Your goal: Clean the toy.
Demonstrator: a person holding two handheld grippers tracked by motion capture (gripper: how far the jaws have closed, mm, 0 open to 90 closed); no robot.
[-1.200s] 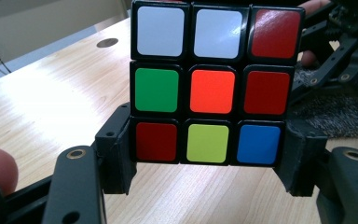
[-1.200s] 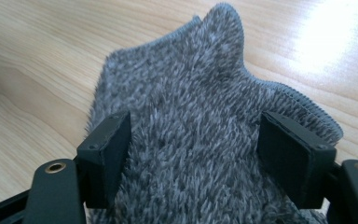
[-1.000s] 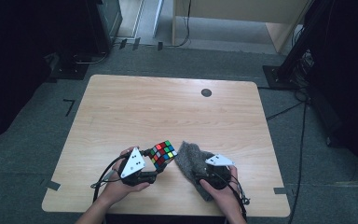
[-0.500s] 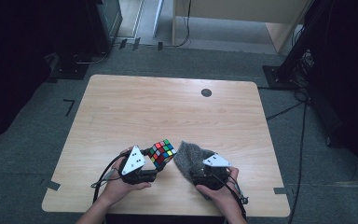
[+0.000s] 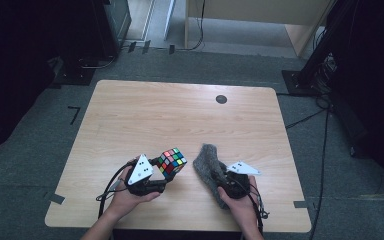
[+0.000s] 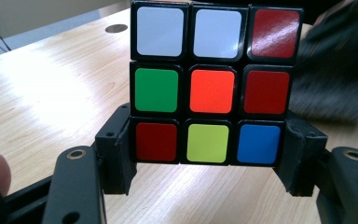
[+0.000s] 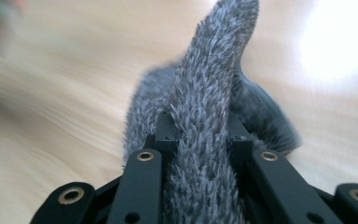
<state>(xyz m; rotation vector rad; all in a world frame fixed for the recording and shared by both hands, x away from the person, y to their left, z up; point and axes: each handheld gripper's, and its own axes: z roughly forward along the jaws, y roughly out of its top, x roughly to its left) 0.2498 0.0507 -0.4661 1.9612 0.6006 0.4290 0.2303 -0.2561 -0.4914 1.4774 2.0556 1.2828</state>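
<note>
Grey fuzzy cloth, pinched between the right gripper's closed jaws, has edged nearer the puzzle cube, which the left gripper clamps ahead of it; wiping looks imminent.

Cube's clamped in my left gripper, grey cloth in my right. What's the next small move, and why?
Probably bring the right gripper leftward so the fuzzy grey cloth meets the puzzle cube. The left gripper clamps the cube's bottom row from both sides, leaving its faces exposed, and the cloth is pinched between the right jaws. A strip of bare table separates them, so closing that gap looks like a wipe.
</note>
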